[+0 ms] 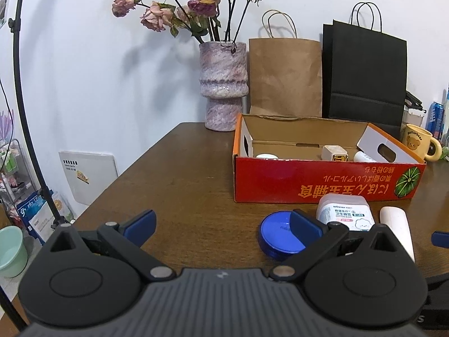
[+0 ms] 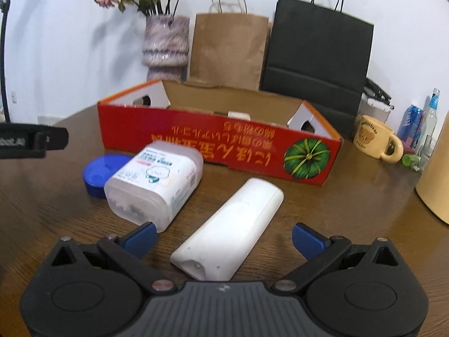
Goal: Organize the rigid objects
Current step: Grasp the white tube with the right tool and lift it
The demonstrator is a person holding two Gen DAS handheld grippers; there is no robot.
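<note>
A red cardboard box (image 1: 322, 179) lies open on the brown table, also in the right wrist view (image 2: 213, 140); it holds a few small white and beige items (image 1: 335, 152). In front of it lie a blue round tin (image 1: 277, 234) (image 2: 98, 172), a clear cotton-swab box (image 1: 345, 213) (image 2: 157, 182) and a long white case (image 1: 397, 230) (image 2: 230, 230). My left gripper (image 1: 223, 224) is open and empty, its right finger over the tin. My right gripper (image 2: 223, 238) is open, its fingers either side of the white case's near end.
A vase of dried roses (image 1: 223, 87), a brown paper bag (image 1: 284, 75) and a black paper bag (image 1: 364, 73) stand behind the box. A yellow bear mug (image 2: 376, 140), a can and bottles (image 2: 418, 129) stand at the right. The table's left edge (image 1: 112, 185) drops off.
</note>
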